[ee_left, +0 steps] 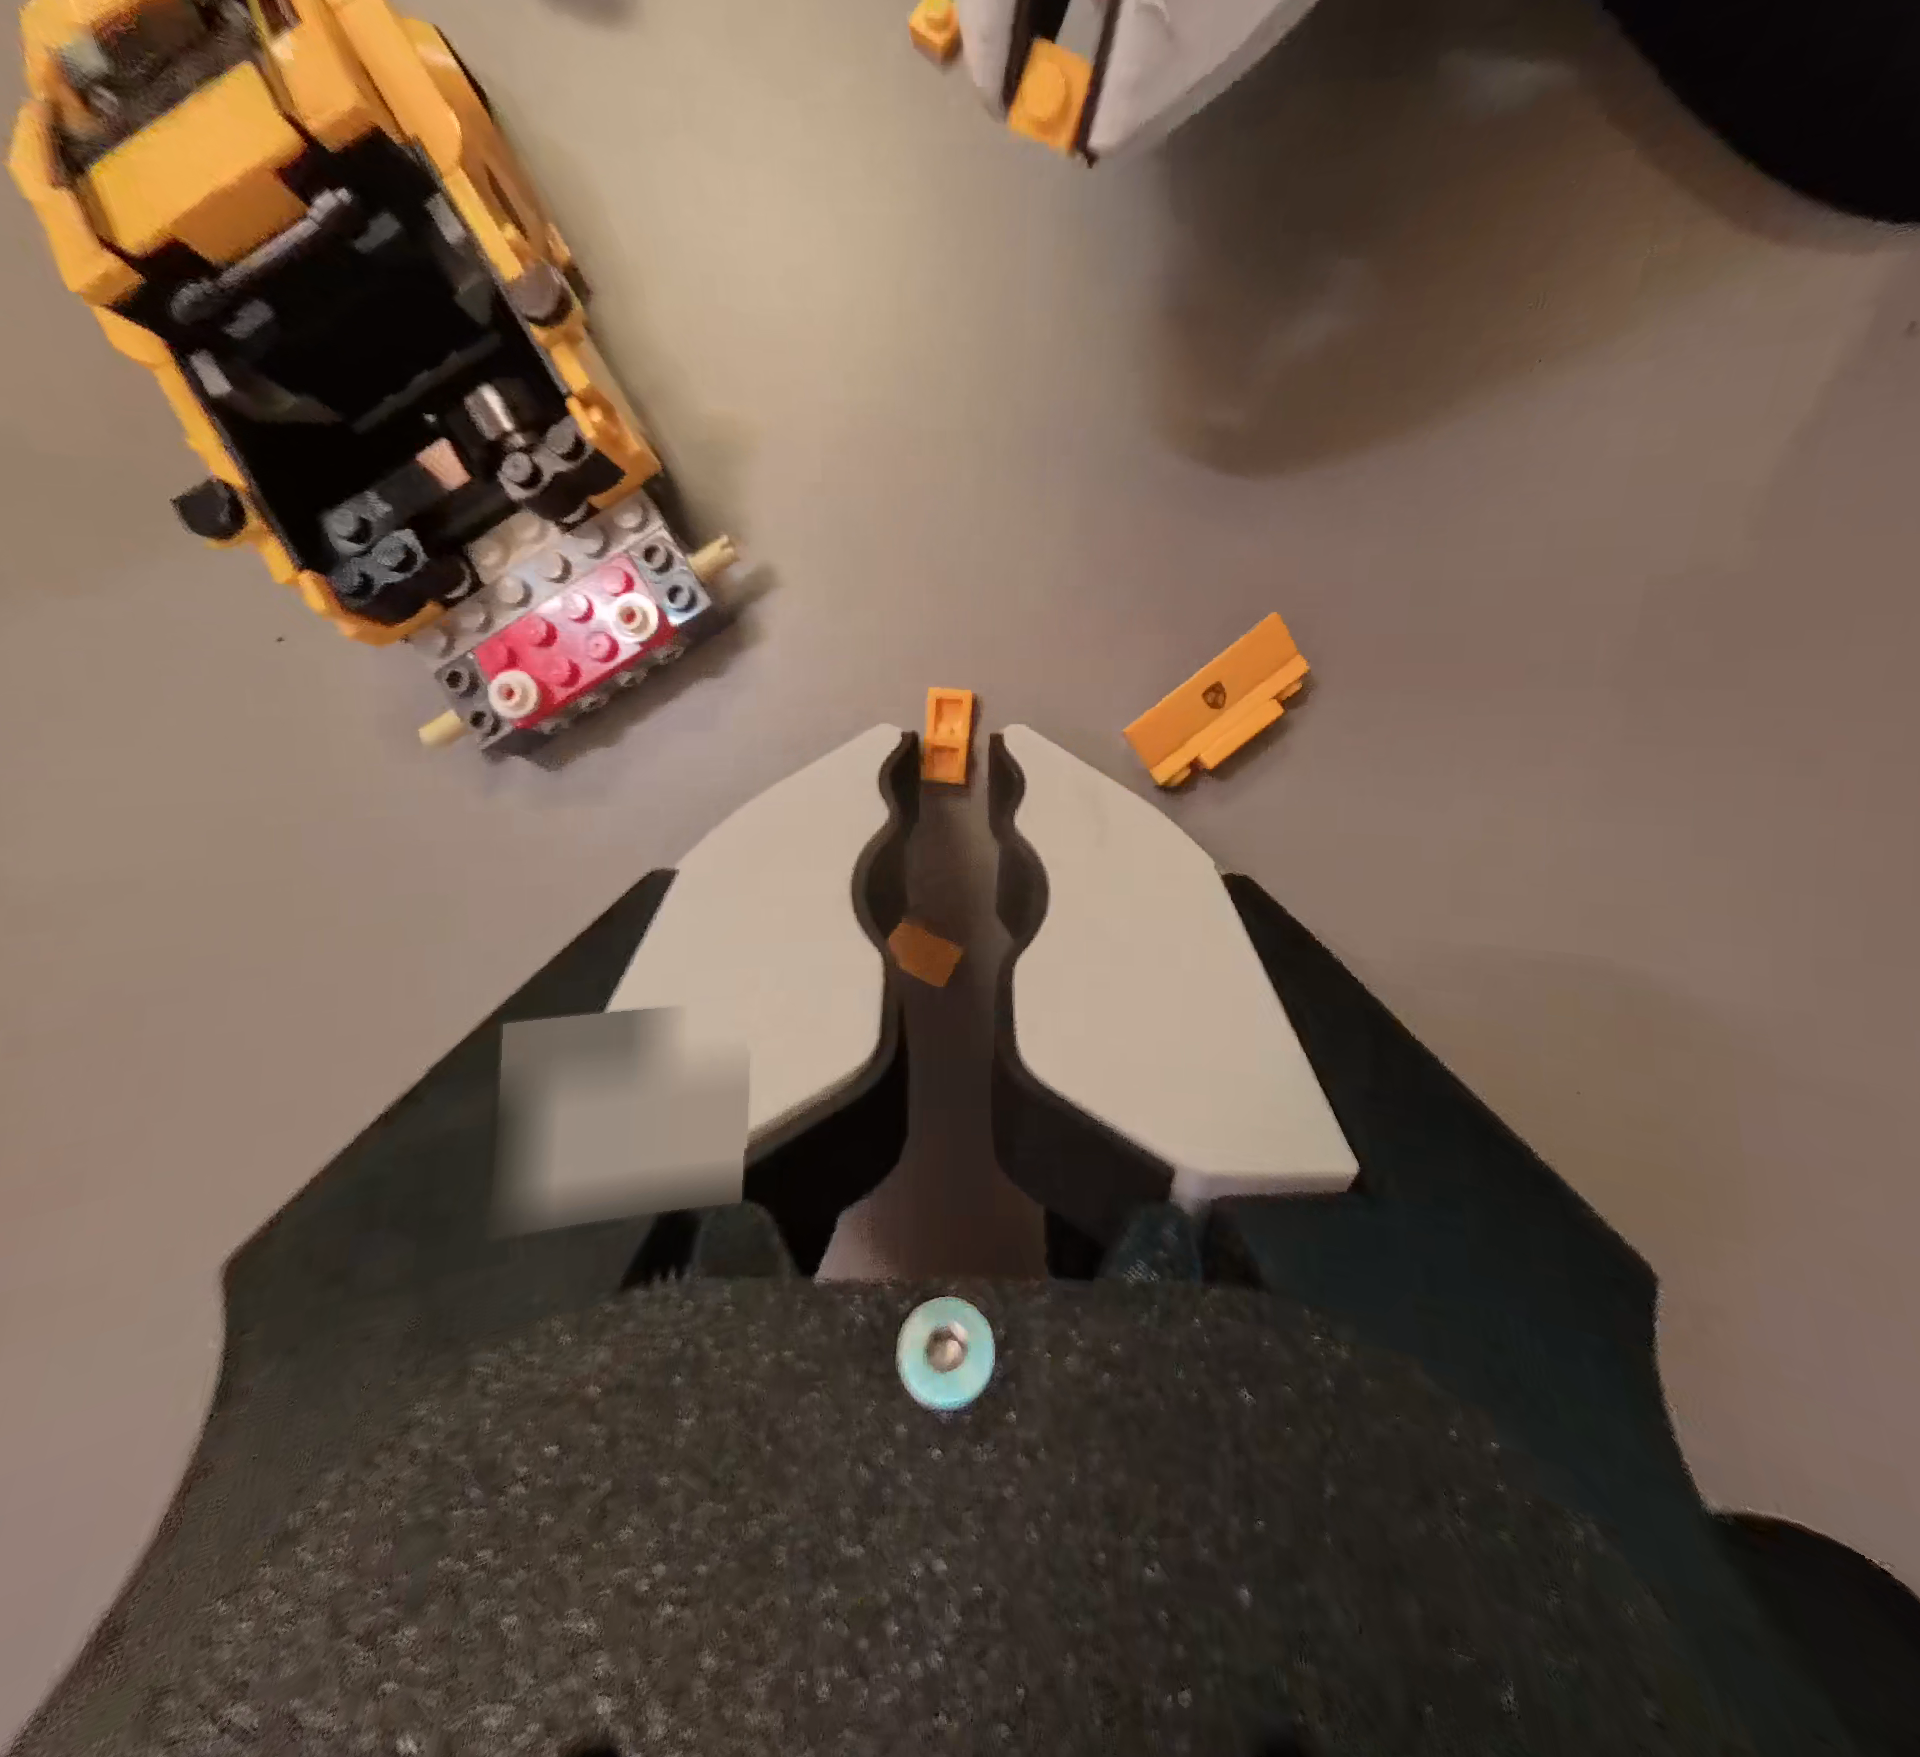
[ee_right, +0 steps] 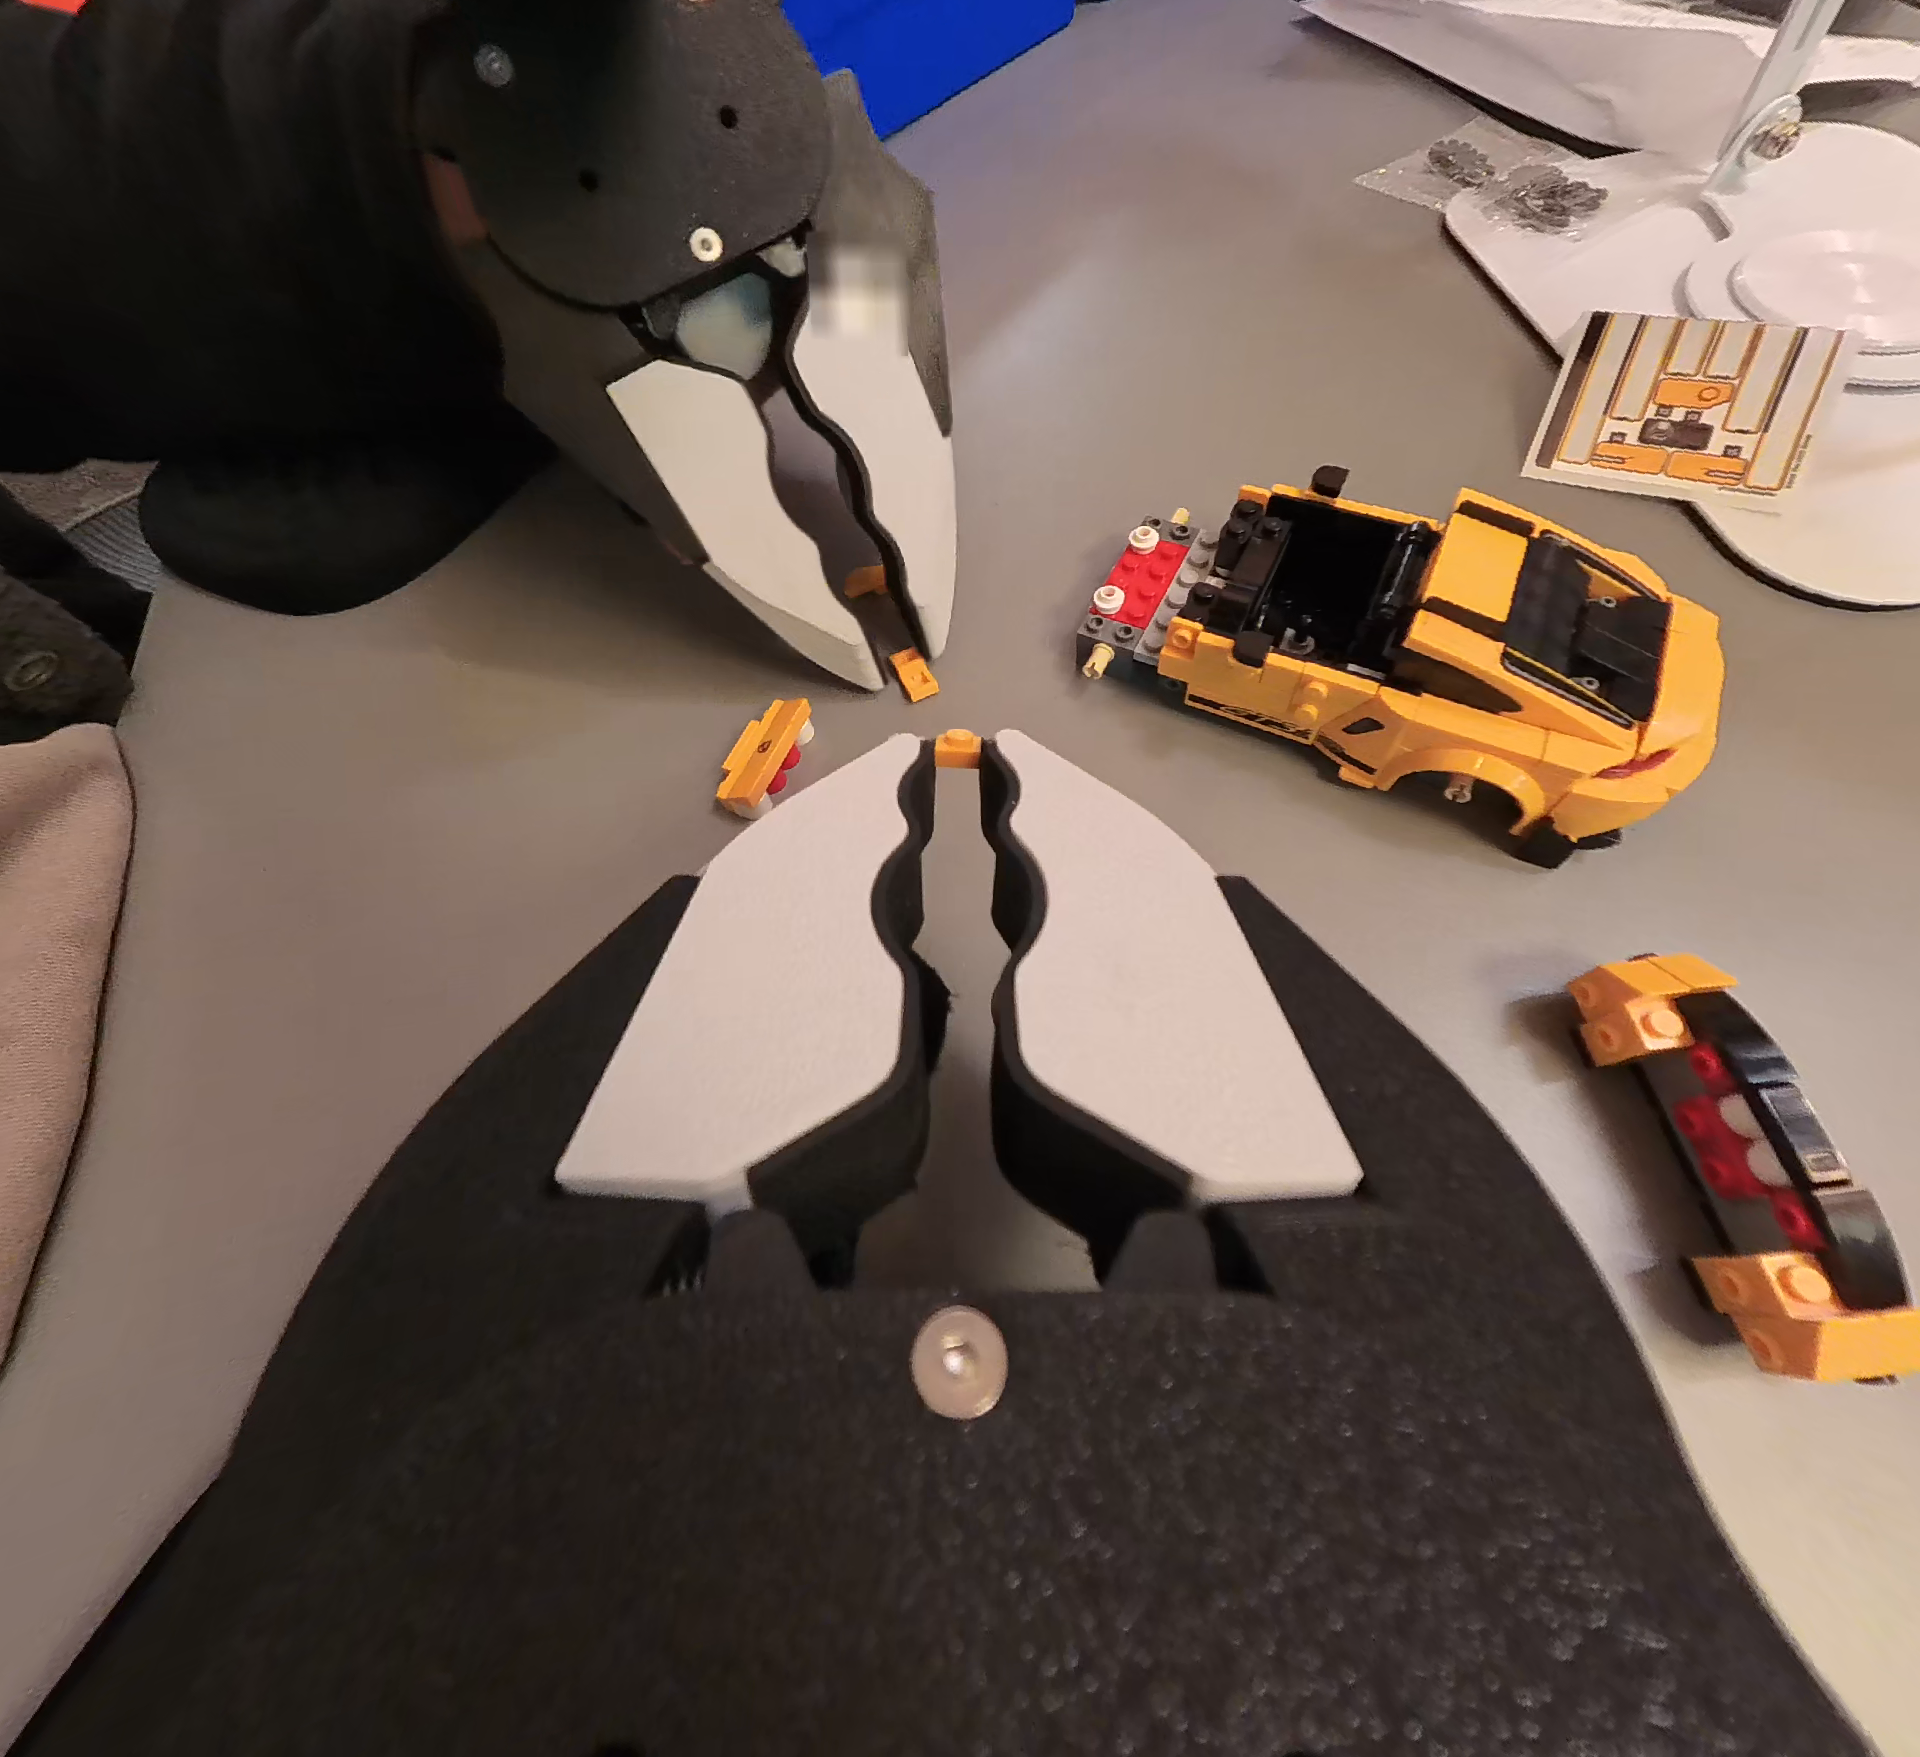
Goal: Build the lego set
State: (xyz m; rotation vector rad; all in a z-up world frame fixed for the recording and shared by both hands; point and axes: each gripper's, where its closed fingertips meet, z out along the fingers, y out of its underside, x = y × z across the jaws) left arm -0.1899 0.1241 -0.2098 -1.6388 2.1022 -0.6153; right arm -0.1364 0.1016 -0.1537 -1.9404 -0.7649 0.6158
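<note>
Tongs on both sides: the left gripper brackets a small orange clip-shaped lego piece on the grey tabletop, jaws slightly spread; the right gripper pinches a tiny orange studded plate. The yellow-and-black lego car sits nearby.

Yellow-and-black brick sports car, part-built: upright on the grey worktop, cabin open, bare end showing red and grey studded plates with two white round studs. Separate curved black-and-yellow bumper section with red studs lies loose near the worktop's right edge. Small yellow sloped tile piece, on red and white studs, tipped on its side mid-worktop. Tiny orange-yellow clip plate flat on the worktop. One-stud orange plate held off the surface. Another small orange one-stud plate lies loose nearby.
</note>
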